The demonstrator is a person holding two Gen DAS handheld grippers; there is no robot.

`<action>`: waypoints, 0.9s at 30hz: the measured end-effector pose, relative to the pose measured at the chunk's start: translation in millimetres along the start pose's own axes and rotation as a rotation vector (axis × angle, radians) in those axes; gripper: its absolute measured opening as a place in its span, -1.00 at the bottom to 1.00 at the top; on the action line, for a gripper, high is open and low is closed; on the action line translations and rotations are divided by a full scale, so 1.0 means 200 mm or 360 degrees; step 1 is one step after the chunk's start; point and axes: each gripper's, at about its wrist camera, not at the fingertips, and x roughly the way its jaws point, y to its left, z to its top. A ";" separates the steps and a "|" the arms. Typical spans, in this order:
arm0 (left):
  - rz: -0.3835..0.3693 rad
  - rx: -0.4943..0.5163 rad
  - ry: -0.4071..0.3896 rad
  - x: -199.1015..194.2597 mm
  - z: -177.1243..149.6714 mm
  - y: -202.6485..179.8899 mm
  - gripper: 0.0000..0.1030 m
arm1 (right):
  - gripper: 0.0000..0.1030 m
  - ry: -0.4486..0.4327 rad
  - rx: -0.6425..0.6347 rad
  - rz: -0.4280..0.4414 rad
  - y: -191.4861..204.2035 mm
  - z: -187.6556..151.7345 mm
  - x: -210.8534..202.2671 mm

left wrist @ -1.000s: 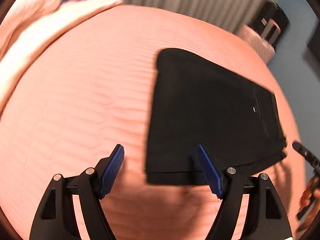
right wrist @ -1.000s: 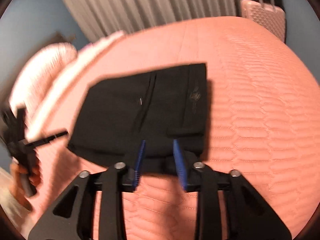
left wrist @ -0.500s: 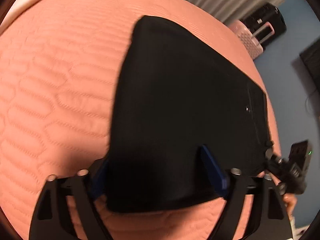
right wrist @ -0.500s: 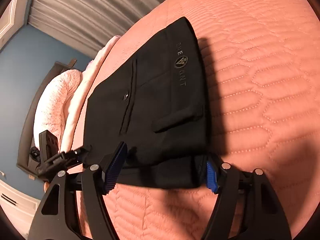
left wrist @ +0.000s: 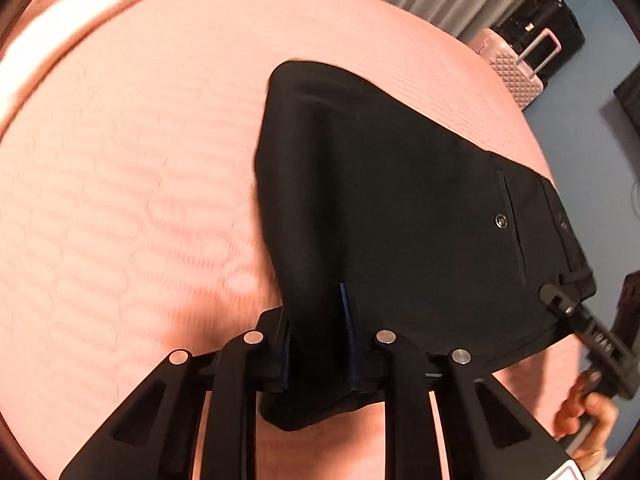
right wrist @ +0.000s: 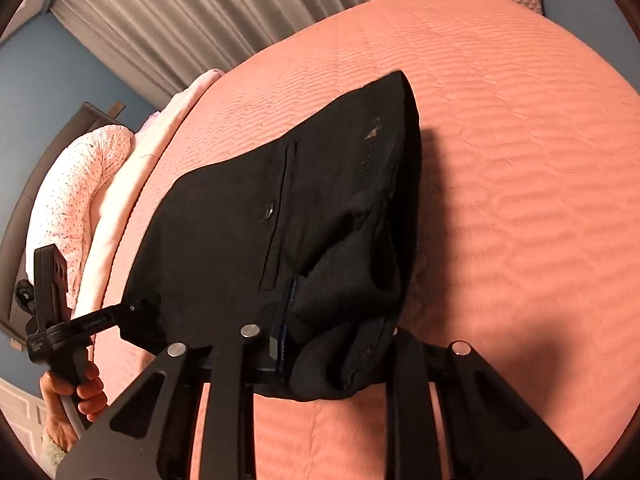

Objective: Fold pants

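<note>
Salmon-pink quilted bedspread (left wrist: 140, 184) fills both wrist views, hexagon stitch pattern visible though partly motion-blurred. Grey pleated curtain (right wrist: 192, 20) runs along the far side of the bed; a pale dotted pillow (right wrist: 76, 184) lies at the bed's edge against a blue wall. A pink hard-shell suitcase (left wrist: 516, 68) stands beyond the bed's far corner, with a black case just behind it. Black folded pants (left wrist: 400, 208) sit near the middle of the bedspread, the near edge raised off the cover and the far edge apparently down on it; the waistband end points toward the right gripper's side. Left gripper (left wrist: 318, 340) is clamped on the near-left corner of the pants, cloth bunched between its blue pads, a fold hanging below the fingers. Right gripper (right wrist: 340, 344) is clamped on the near corner at the waistband end, thick layers wadded between the fingers; only one blue pad edge shows, the other is buried in cloth. A small metal pocket button (left wrist: 501, 221) shows beside the welt pocket slit.
</note>
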 end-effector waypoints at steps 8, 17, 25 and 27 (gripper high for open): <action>0.0065 -0.0185 0.0030 0.06 -0.05 0.17 0.48 | 0.34 0.0068 0.0114 0.0047 -0.14 -0.05 0.09; -0.0001 -0.0016 0.0034 0.07 -0.05 0.03 -0.60 | -0.63 0.0029 0.0140 0.0164 -0.12 -0.03 0.07; -0.0157 -0.0078 0.0147 -0.22 -0.41 0.14 -0.82 | -0.67 0.0140 0.0055 0.0172 -0.03 -0.41 -0.27; -0.0164 -0.0077 0.0167 -0.27 -0.60 0.14 -0.82 | -0.67 0.0170 0.0125 0.0203 -0.07 -0.59 -0.35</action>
